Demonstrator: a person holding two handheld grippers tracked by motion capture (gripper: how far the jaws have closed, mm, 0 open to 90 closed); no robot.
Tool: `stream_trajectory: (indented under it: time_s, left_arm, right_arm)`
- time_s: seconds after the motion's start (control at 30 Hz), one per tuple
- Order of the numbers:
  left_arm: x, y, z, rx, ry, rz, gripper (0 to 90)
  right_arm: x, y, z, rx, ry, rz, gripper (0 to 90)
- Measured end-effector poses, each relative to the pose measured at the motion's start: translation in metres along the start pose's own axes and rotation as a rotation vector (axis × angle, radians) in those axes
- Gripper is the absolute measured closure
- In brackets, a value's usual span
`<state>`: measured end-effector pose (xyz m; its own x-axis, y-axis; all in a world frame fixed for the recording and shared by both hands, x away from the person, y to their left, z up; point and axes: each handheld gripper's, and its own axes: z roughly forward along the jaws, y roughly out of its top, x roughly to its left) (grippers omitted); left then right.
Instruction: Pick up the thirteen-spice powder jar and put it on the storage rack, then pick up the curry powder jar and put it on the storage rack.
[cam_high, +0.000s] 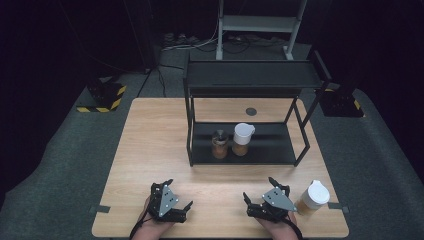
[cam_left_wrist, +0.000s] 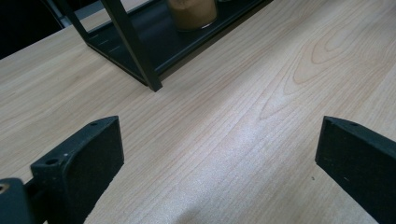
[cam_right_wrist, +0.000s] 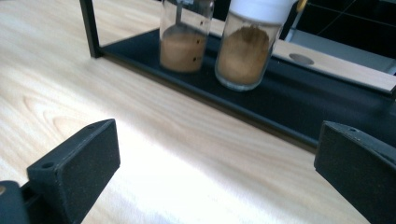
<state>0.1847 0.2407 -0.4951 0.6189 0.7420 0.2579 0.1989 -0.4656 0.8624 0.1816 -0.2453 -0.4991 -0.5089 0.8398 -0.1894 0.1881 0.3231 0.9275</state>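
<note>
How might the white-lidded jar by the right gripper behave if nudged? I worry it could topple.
The white-lidded jar stands upright, taller than it is wide, so a high push would probably tip it. It looks like clear glass, likely smooth and breakable. The brown powder inside should weight its base somewhat. The right gripper is beside it, fingers open.

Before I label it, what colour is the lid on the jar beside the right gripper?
White, clearest in the high view.

A light wooden tabletop (cam_high: 150, 145) stands on grey carpet (cam_high: 65, 165); beyond it, a metal frame (cam_high: 257, 25), cables, darkness all around.
</note>
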Motion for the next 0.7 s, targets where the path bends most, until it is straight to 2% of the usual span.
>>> stream_trajectory:
  time_s: [0.2,0.27,0.43,0.57,0.7]
  left_arm:
    - [-0.0009,-0.0004,-0.0002,-0.002,0.008,-0.006,1.4]
    - [-0.0008,-0.0002,0.0,-0.001,0.007,-0.007,1.4]
    - [-0.0016,-0.0009,-0.0006,-0.005,0.009,0.001,1.4]
    - [-0.0037,0.0002,0.0,0.0,0.013,0.014,1.4]
    - [-0.0045,0.0009,0.0007,0.004,0.012,0.02,1.4]
  right_arm:
    - [0.0059,0.0005,0.004,0.055,0.001,-0.046,0.0]
    - [0.0071,-0.0001,0.0038,0.053,-0.004,-0.054,0.0]
    - [0.0072,0.0007,0.0041,0.058,-0.01,-0.049,0.0]
    - [0.0081,0.0025,0.0049,0.069,-0.005,-0.065,0.0]
    - [0.0068,0.0016,0.0045,0.062,-0.001,-0.051,0.0]
